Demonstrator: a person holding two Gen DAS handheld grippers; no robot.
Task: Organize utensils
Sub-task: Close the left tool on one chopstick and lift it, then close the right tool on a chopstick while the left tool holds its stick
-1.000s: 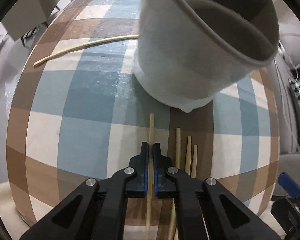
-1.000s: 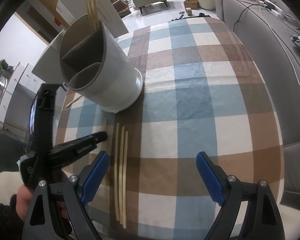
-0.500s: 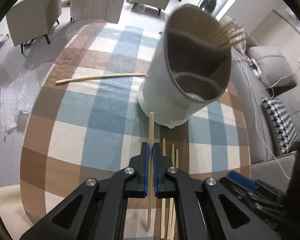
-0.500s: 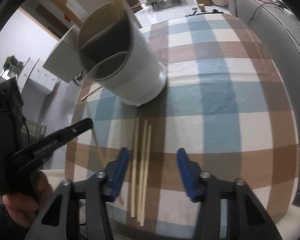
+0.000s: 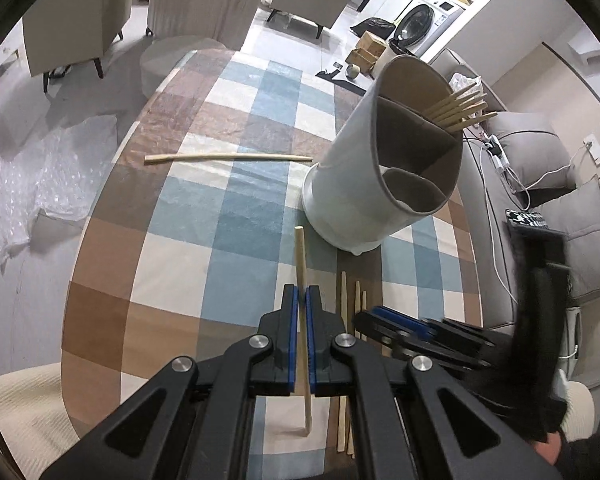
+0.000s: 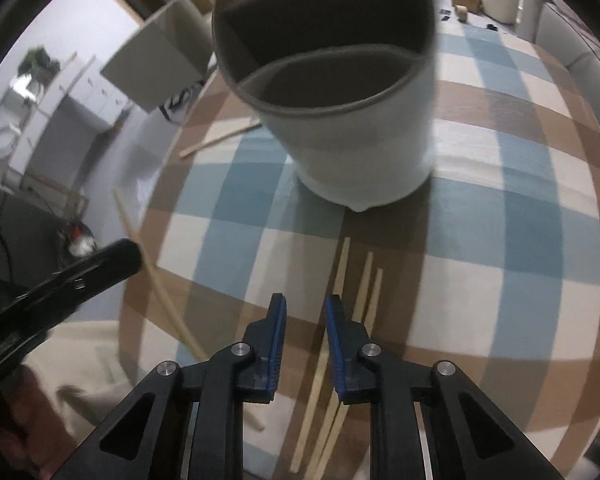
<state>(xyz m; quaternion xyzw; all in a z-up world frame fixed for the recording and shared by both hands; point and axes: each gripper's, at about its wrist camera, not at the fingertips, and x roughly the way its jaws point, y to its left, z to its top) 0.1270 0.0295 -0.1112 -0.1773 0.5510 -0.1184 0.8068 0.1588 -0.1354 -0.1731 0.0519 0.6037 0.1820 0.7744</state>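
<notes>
Checked table (image 5: 180, 264) below: my left tool (image 5: 302, 300) pinches one chopstick (image 5: 301, 264) (lifted); my right tool (image 6: 305, 312) hangs spread over three loose chopsticks (image 6: 364, 280)

This is a home, an open living and dining area. A table (image 5: 112, 280) under a checked blue, brown and cream cloth stands among upholstered armchairs (image 5: 72, 36). A grey sofa (image 5: 540, 152) with cushions runs along one side, with charging cables trailing over it. Farther back a washing machine (image 5: 420, 24) sits in an alcove, with cardboard boxes (image 5: 366, 46) on the pale floor nearby.
</notes>
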